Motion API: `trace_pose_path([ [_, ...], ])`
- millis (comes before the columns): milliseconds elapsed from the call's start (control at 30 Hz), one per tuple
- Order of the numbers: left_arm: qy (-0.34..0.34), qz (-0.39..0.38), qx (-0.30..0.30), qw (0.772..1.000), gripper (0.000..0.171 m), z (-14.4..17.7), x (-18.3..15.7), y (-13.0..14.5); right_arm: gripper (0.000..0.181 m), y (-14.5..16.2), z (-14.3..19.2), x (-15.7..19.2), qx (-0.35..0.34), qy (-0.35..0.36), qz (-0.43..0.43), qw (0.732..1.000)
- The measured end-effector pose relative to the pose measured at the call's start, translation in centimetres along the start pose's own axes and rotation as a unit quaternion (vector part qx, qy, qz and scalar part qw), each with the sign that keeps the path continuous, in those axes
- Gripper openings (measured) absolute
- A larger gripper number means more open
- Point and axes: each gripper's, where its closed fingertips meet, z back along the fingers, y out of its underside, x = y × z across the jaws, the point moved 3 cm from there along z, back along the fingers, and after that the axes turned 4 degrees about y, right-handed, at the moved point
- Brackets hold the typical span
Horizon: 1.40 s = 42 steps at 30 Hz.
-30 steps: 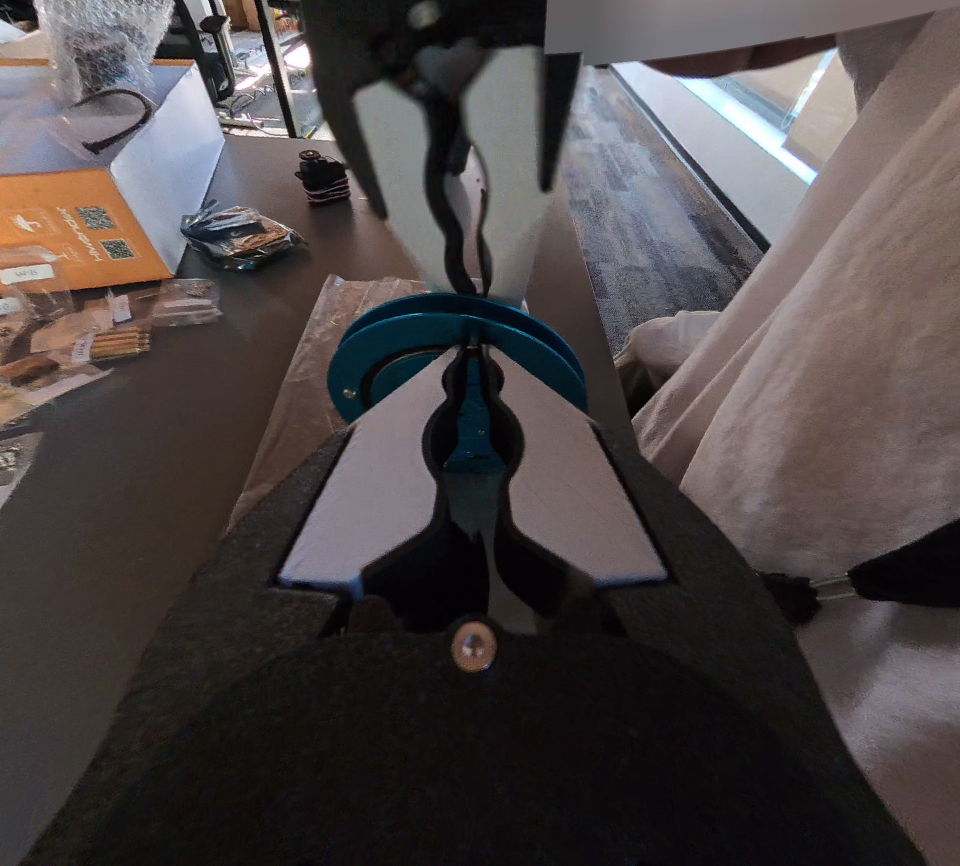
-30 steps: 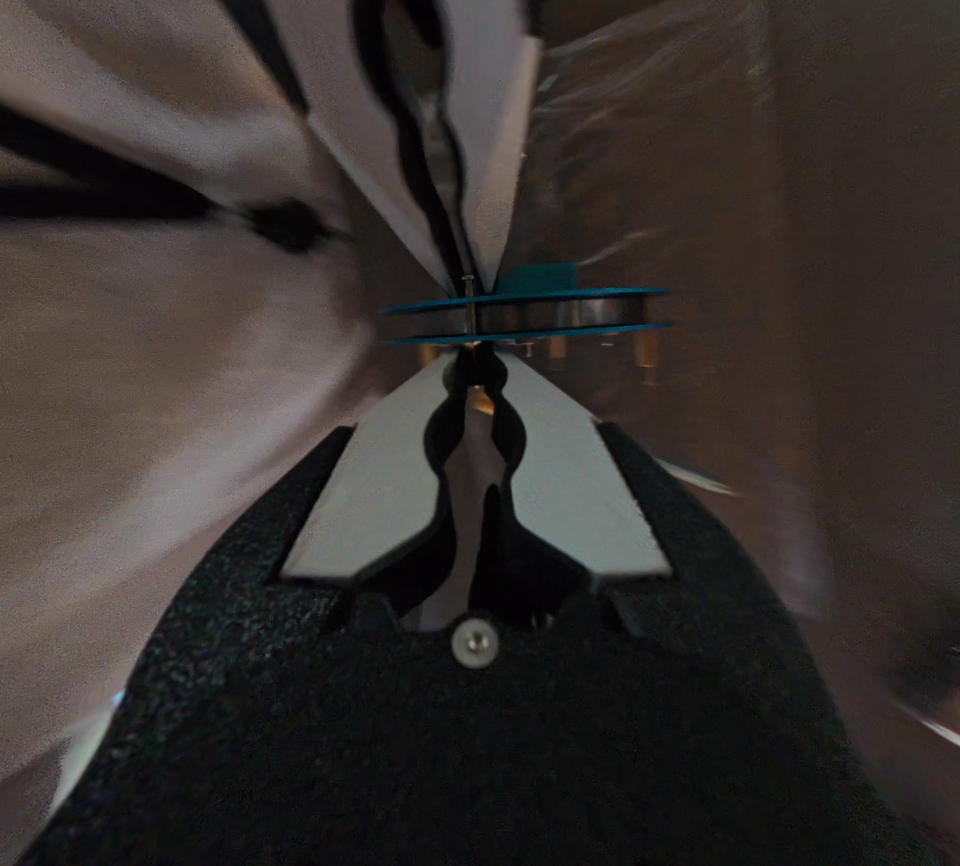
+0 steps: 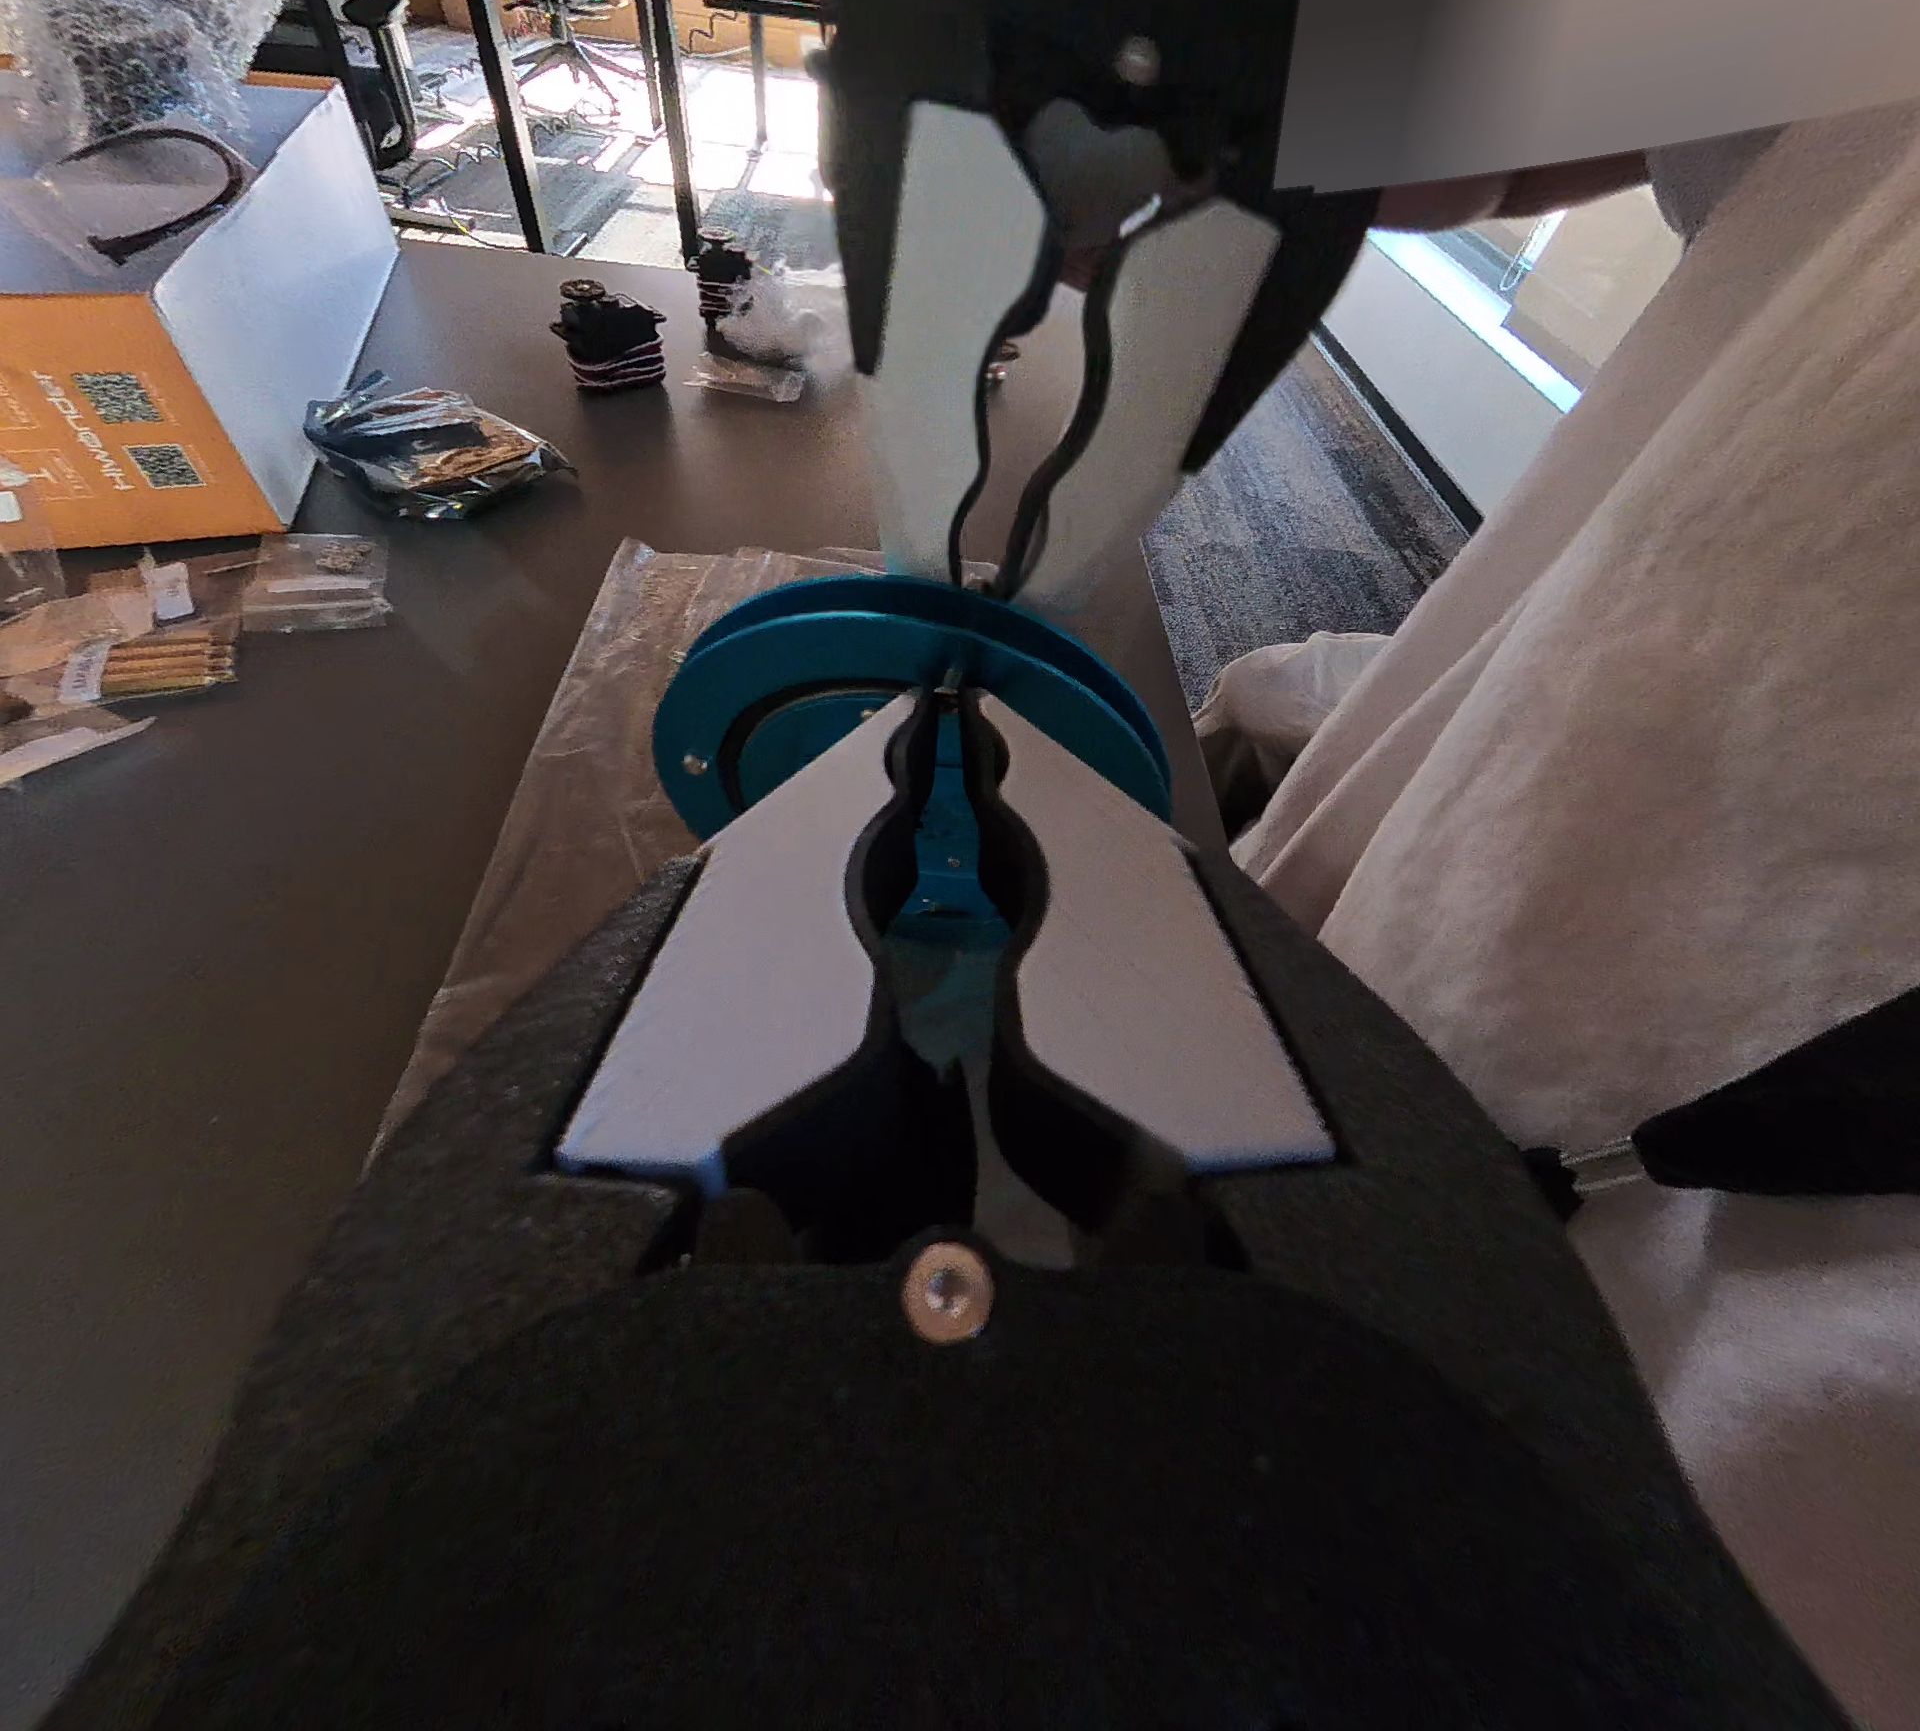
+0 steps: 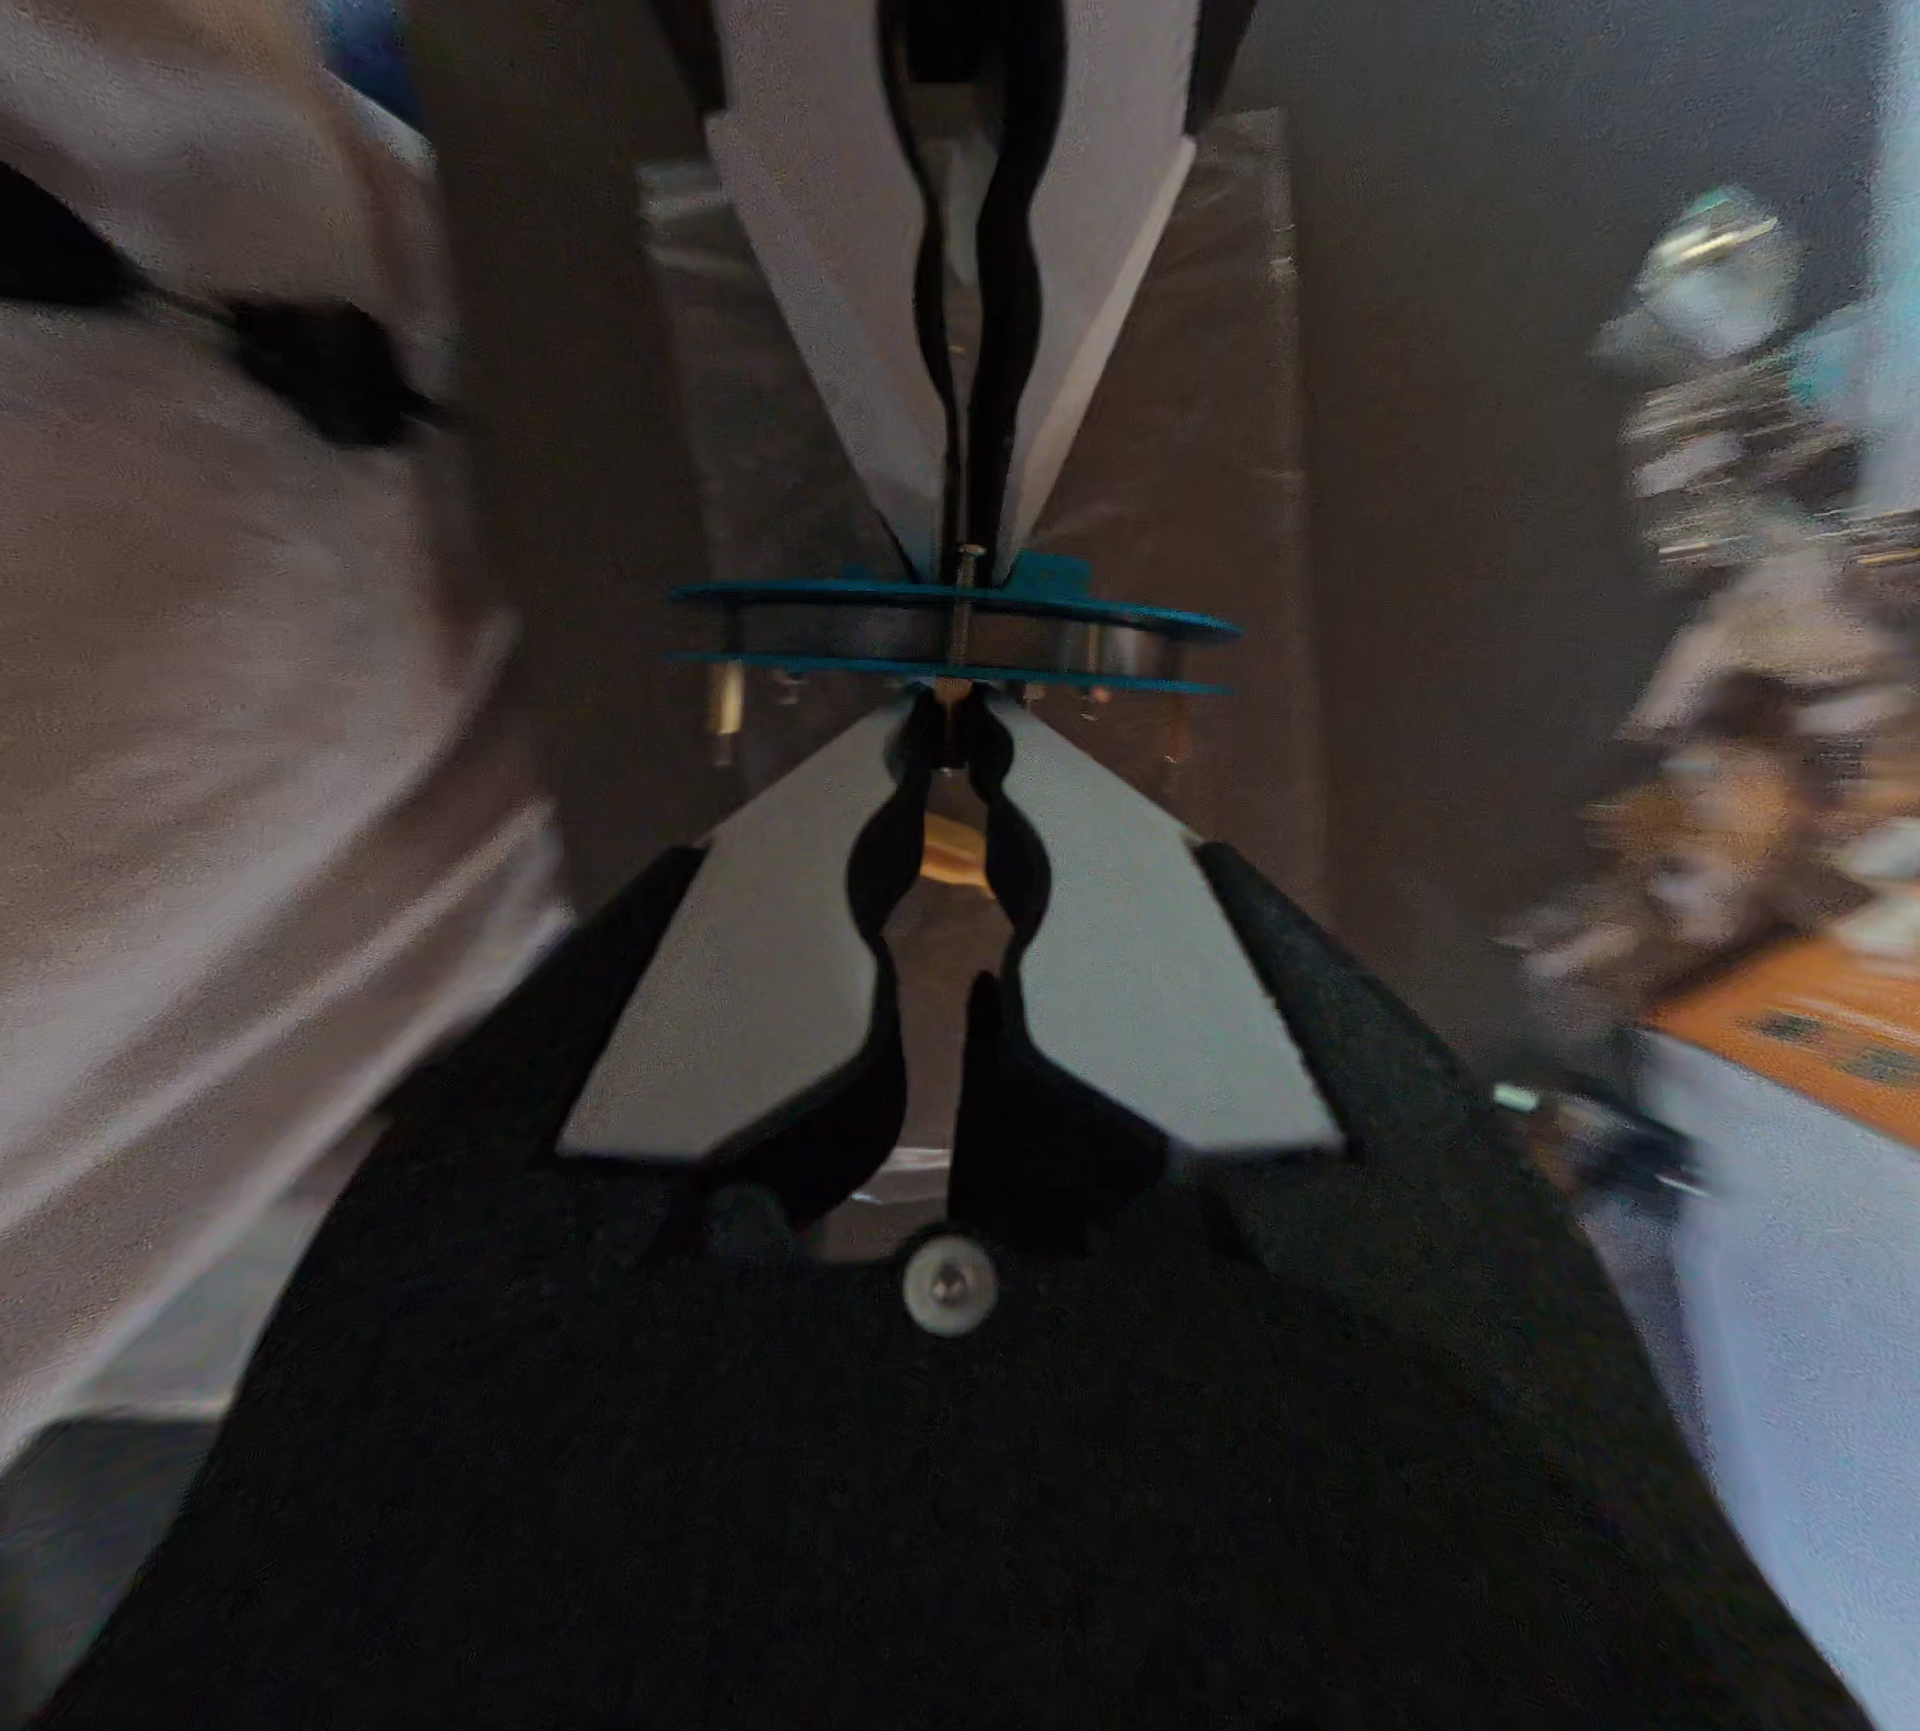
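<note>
Left gripper (image 3: pixel 940 694) fingers closed on blue double-disc assembly (image 3: pixel 831 694), right gripper (image 4: pixel 948 705) fingers pinching a brass standoff (image 4: pixel 951 725) under it; misalignment could drop the screw (image 4: pixel 968 601).

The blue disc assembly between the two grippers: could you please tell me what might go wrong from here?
1. The left gripper pinches the thin screw with its tips only; it might tilt or slip out of the blue disc assembly.
2. The right gripper holds the small brass standoff just as narrowly and may drop it.
3. The table ends close by, so a loose part could reach the carpet.
</note>
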Motion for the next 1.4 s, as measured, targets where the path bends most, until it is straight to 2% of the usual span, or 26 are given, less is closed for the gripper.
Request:
trace_pose_path([
  [33,-0.002,-0.001,0.001,1.000,0.004,0.0,0.0,0.0,0.003,0.0,-0.1,-0.3,0.008,0.040,0.033,0.999],
  [67,-0.002,-0.004,0.001,1.000,0.004,0.0,0.0,0.0,0.003,0.0,-0.1,-0.2,0.019,0.042,0.045,0.998],
  [100,0.000,-0.013,0.001,1.000,0.003,-0.1,-0.3,0.0,0.002,0.1,0.0,0.0,0.031,0.003,0.025,0.999],
  [133,0.002,-0.025,0.002,1.000,0.003,-0.2,-0.6,0.0,0.002,0.2,0.0,0.3,0.035,-0.074,-0.029,0.996],
  [167,0.001,-0.034,0.002,0.999,0.003,-0.3,-0.8,0.0,0.002,0.3,0.1,0.7,0.028,-0.164,-0.101,0.981],
  [200,0.001,-0.031,0.003,1.000,0.002,-0.4,-0.8,0.0,0.002,0.3,0.1,0.9,0.017,-0.259,-0.190,0.947],
  [267,-0.008,-0.032,0.007,0.999,0.001,-0.3,-0.5,0.0,0.003,0.1,0.2,1.0,0.005,-0.440,-0.369,0.819],
  [300,-0.015,-0.035,0.009,0.999,0.001,-0.2,-0.4,0.0,0.003,0.0,0.2,1.0,-0.010,-0.491,-0.405,0.771],
  [333,-0.015,-0.032,0.009,0.999,0.001,-0.2,-0.3,0.0,0.004,0.0,0.2,1.1,-0.021,-0.513,-0.423,0.746],
  [367,-0.012,-0.028,0.010,0.999,0.003,-0.1,-0.4,0.0,0.004,-0.1,0.2,1.3,-0.036,-0.503,-0.412,0.759],
  [433,-0.013,-0.019,0.005,1.000,0.002,-0.1,-0.3,0.0,0.008,0.4,0.3,1.2,-0.070,-0.415,-0.355,0.835],
  [500,-0.012,0.004,0.000,1.000,0.003,0.2,0.1,0.1,0.029,1.1,0.6,0.6,-0.116,-0.309,-0.317,0.889],
  [533,-0.011,0.015,-0.002,1.000,0.003,0.3,0.4,0.1,0.037,1.3,0.9,0.2,-0.161,-0.252,-0.297,0.907],
  [567,-0.008,0.026,-0.005,1.000,0.005,0.4,0.5,0.1,0.043,1.2,1.4,0.0,-0.221,-0.204,-0.279,0.912],
  [633,-0.001,0.044,-0.011,0.999,0.004,0.4,0.8,0.1,0.048,1.2,1.9,-0.4,-0.330,-0.121,-0.254,0.901],
  [733,0.009,0.064,-0.020,0.998,0.004,0.4,1.0,0.1,0.053,0.7,2.8,0.7,-0.424,-0.102,-0.243,0.867],
  [800,0.013,0.073,-0.024,0.997,0.005,0.4,1.2,0.1,0.052,0.5,3.2,0.4,-0.457,-0.068,-0.248,0.851],
  [900,0.017,0.074,-0.025,0.997,0.004,0.4,1.3,0.1,0.044,0.3,2.6,0.0,-0.456,-0.015,-0.232,0.859],
  [967,0.020,0.076,-0.027,0.997,0.004,0.4,1.3,0.1,0.037,0.0,1.6,0.3,-0.434,-0.005,-0.213,0.876],
  [1067,0.027,0.079,-0.027,0.996,0.004,0.4,1.3,0.1,0.030,0.0,1.4,0.3,-0.427,0.030,-0.189,0.884],
  [1200,0.025,0.072,-0.025,0.997,0.004,0.1,1.1,0.0,0.030,0.3,1.7,0.2,-0.400,0.022,-0.183,0.898],
  [1300,0.029,0.074,-0.026,0.996,0.004,0.1,1.1,0.0,0.033,0.4,1.9,0.0,-0.391,0.041,-0.180,0.902],
  [1400,0.028,0.079,-0.028,0.996,0.004,0.1,1.2,-0.1,0.041,-0.1,1.4,0.5,-0.330,0.053,-0.172,0.927],
])
